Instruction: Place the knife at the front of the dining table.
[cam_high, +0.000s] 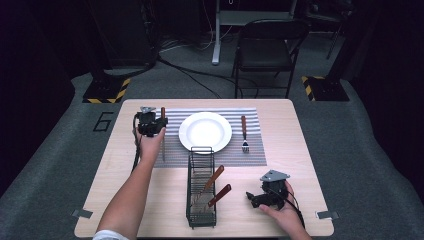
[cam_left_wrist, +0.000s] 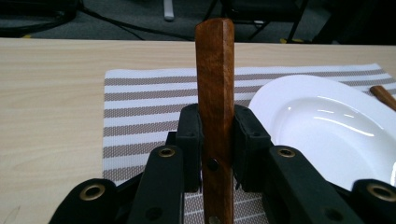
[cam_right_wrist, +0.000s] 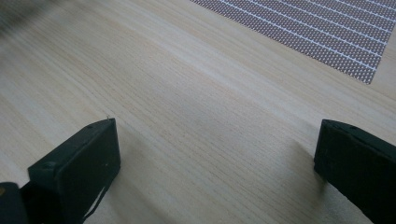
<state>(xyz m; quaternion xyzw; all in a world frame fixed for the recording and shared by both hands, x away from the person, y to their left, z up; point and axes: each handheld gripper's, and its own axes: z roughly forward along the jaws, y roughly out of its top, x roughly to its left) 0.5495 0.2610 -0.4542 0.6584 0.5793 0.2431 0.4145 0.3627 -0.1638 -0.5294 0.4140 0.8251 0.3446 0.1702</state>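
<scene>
On the table, a striped placemat carries a white plate, with a wooden-handled fork to its right. Left of the plate, my left gripper is shut on the wooden handle of a knife whose blade runs back toward the person over the mat's left edge. In the left gripper view the handle stands between the black pads, with the plate to the right. My right gripper rests open on bare wood at the near right. Its jaws stand wide apart around nothing.
A black wire rack stands near the front middle of the table with two wooden-handled utensils leaning in it. A corner of the placemat lies ahead of the right gripper. A black chair and floor cables sit beyond the table.
</scene>
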